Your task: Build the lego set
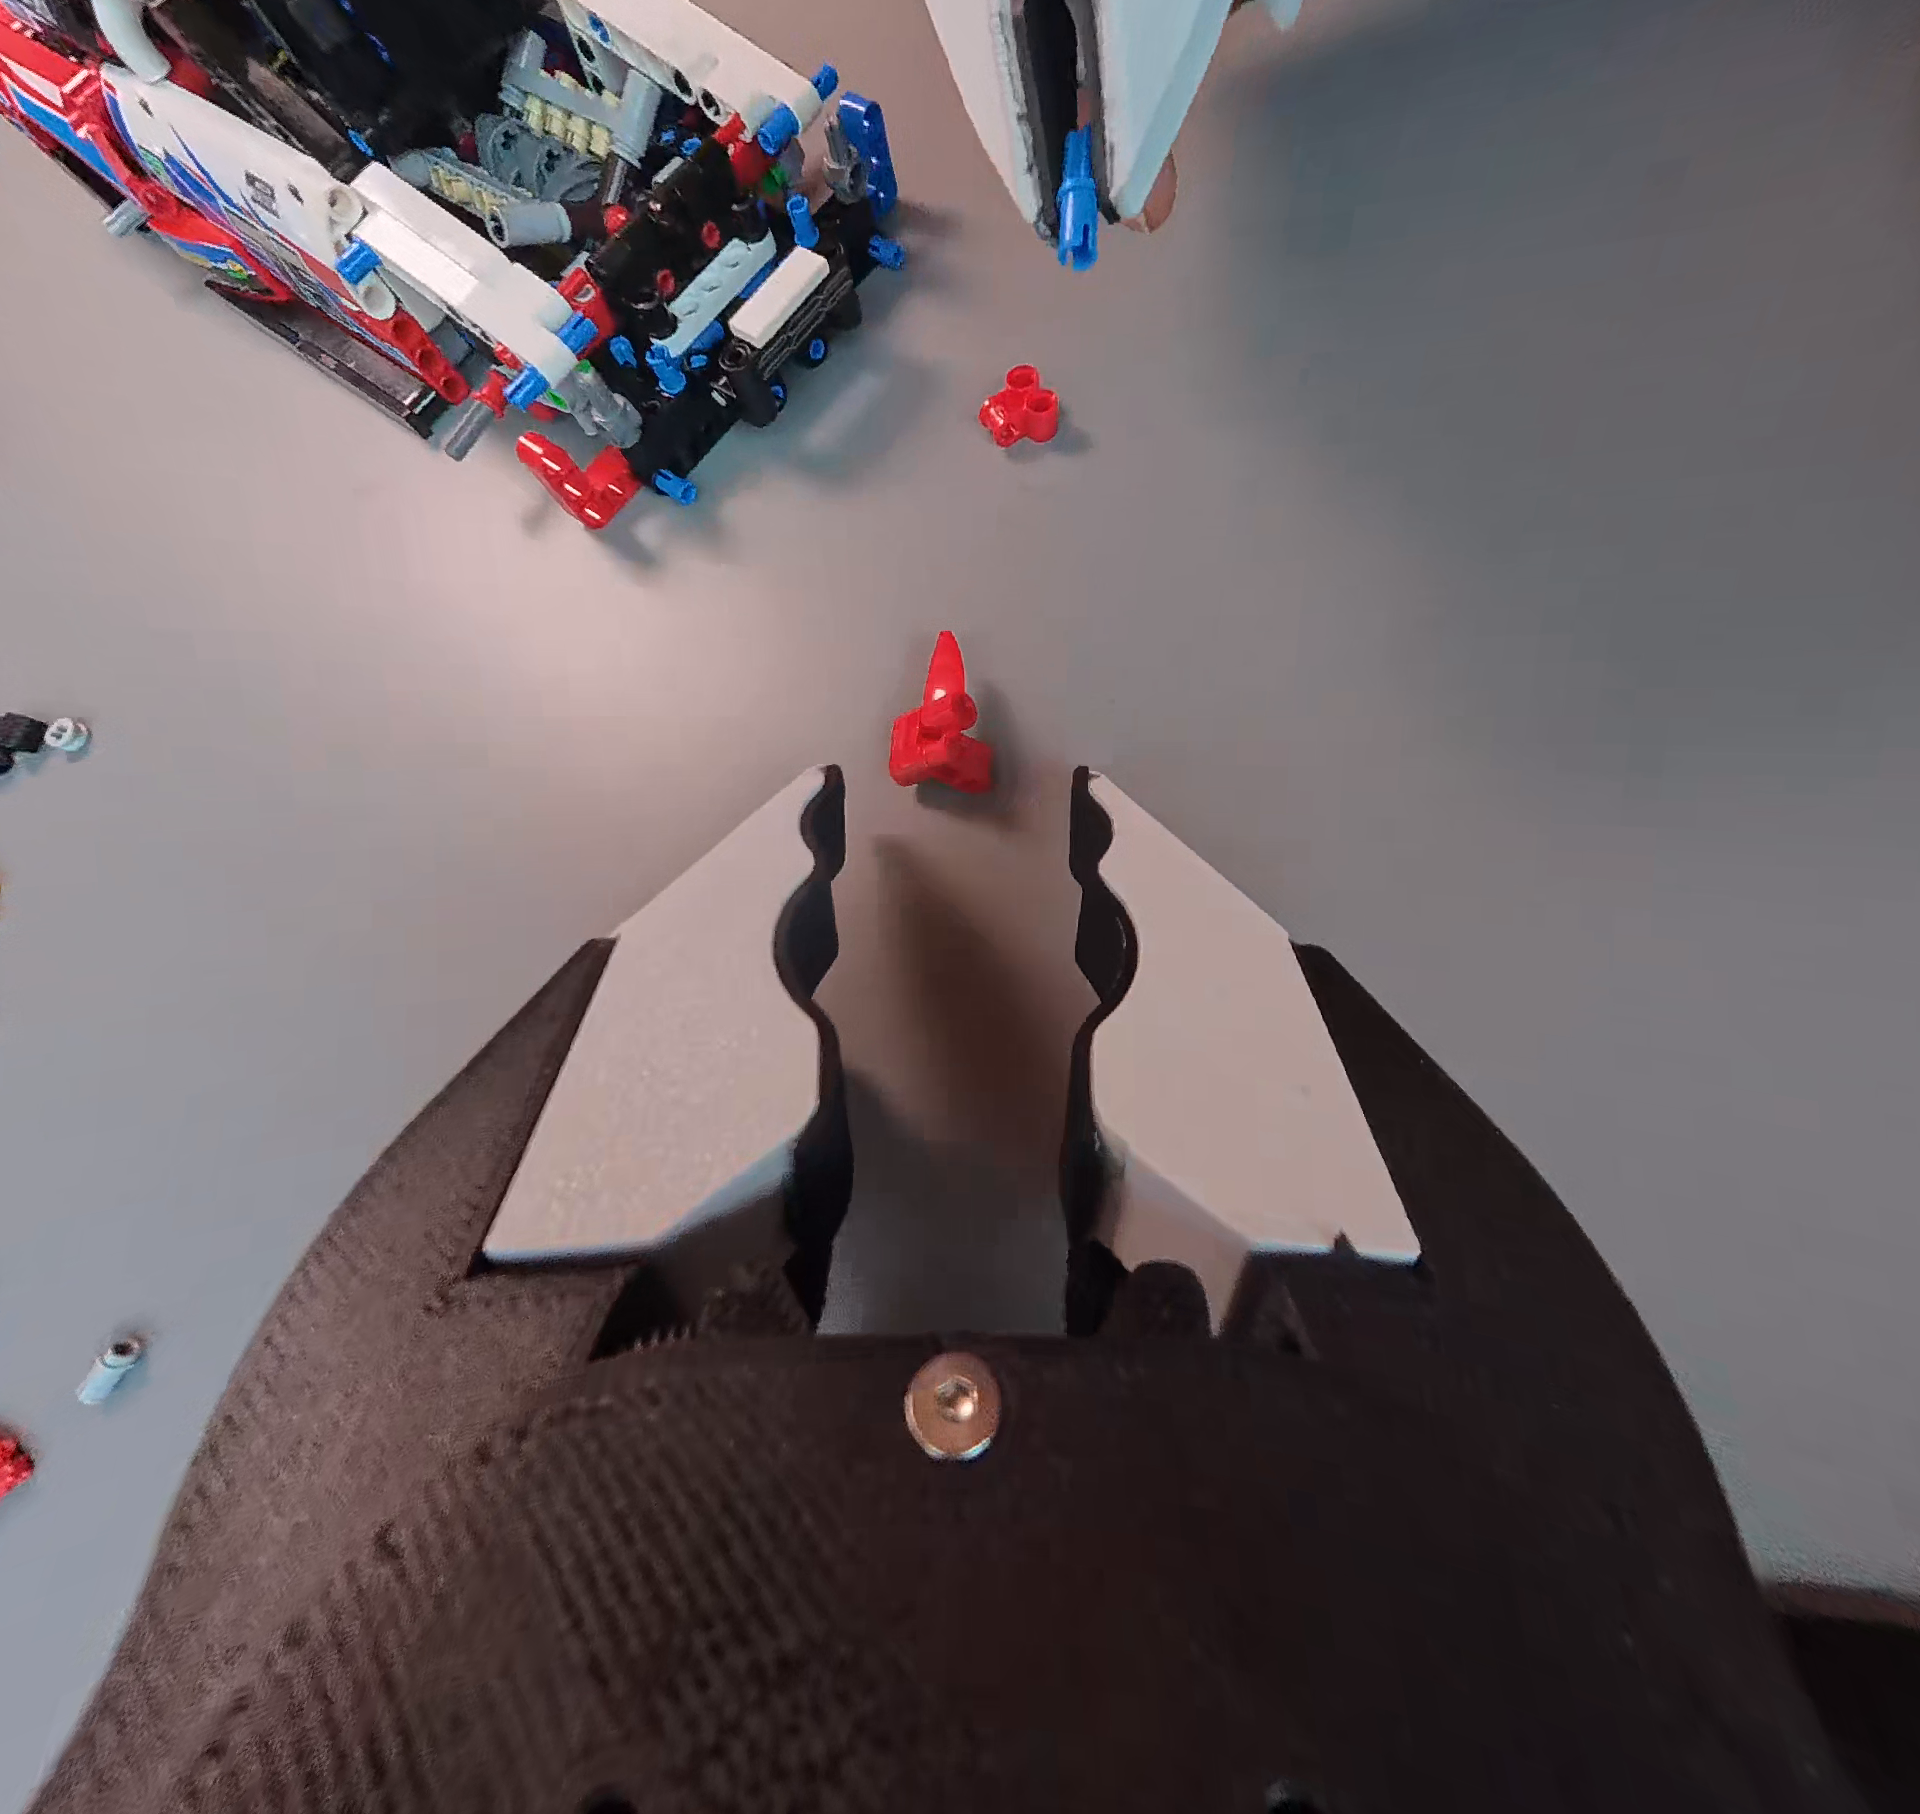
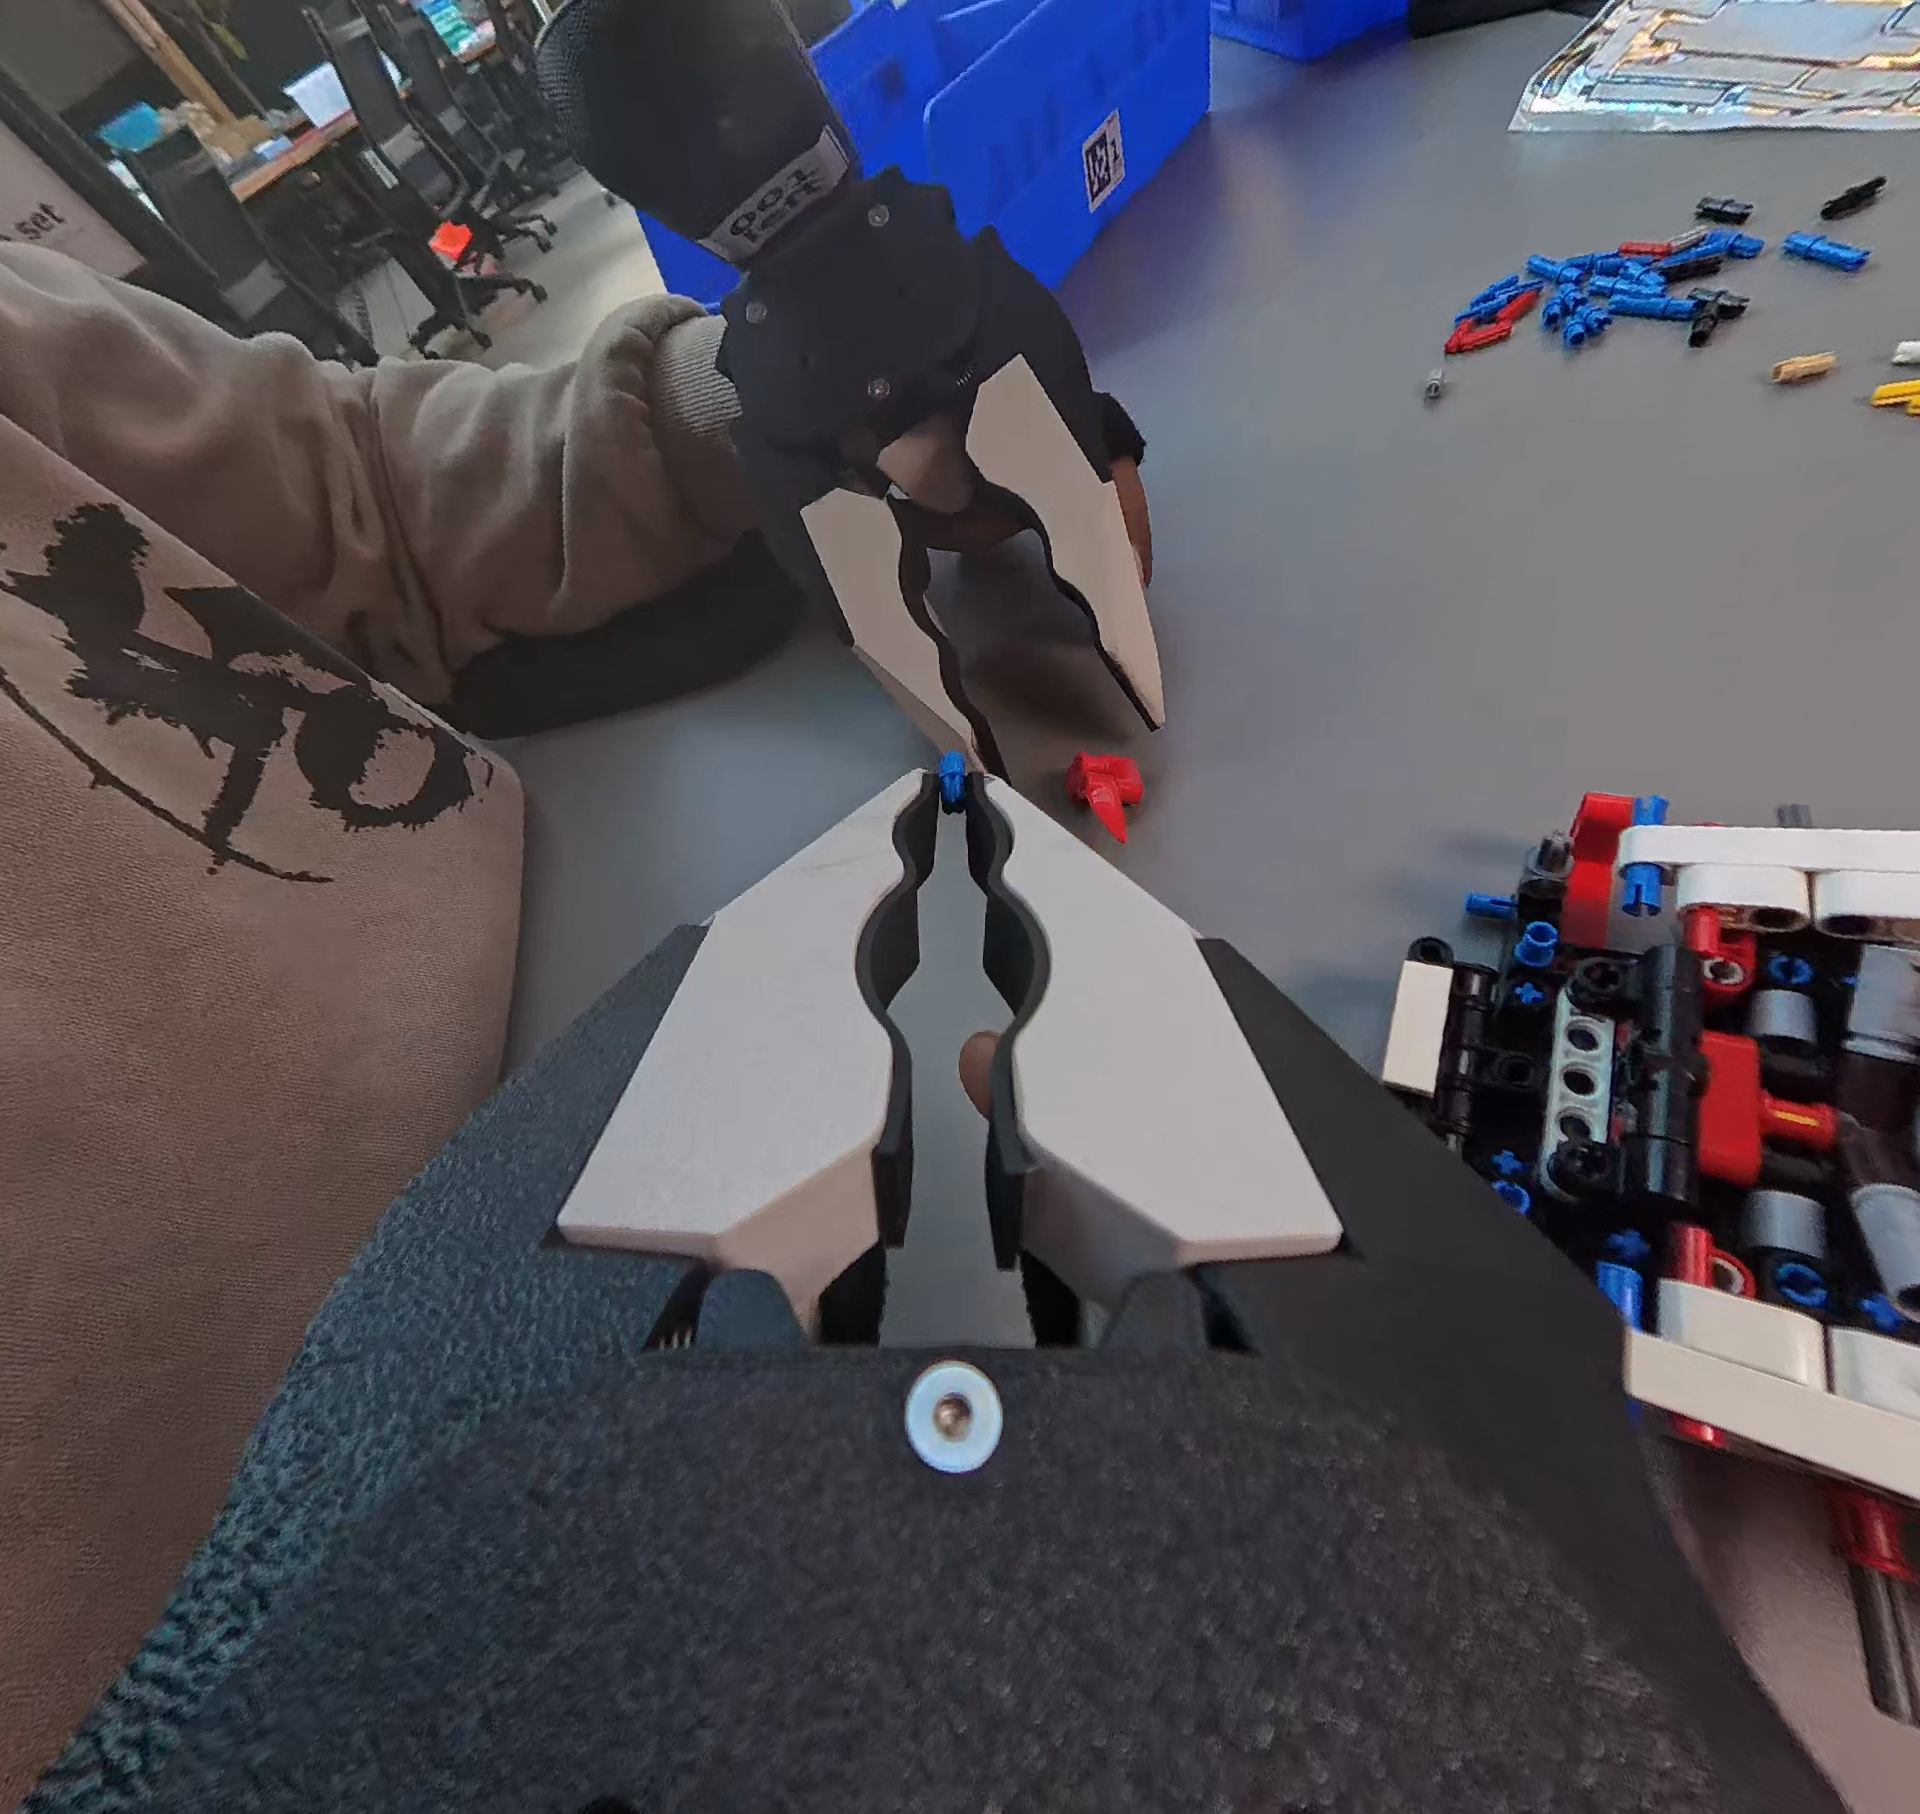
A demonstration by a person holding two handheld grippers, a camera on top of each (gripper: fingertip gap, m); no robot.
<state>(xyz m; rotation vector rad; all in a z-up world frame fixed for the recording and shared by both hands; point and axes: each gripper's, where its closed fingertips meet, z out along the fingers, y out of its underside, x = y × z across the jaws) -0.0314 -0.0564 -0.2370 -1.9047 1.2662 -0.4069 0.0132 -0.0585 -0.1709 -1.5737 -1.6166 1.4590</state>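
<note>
The left gripper [image 1: 956, 777] stands wide apart, empty, just short of a small red pointed piece [image 1: 940, 725] on the grey table [image 1: 1455, 621]. The right gripper [image 2: 951, 777] pinches a blue pin [image 2: 951, 777] at its tips. The part-built lego car [image 1: 436, 175] lies beyond, a red connector [image 1: 1018, 403] near it.

— Left tool [image 1: 956, 777] low over the surface [image 1: 1455, 621], fingers spread wide, nothing between them.
— And the right tool [image 2: 951, 788]?
— Tips pinched together, tilted down, a beige sleeve [image 2: 416, 476] behind the left one.
</note>
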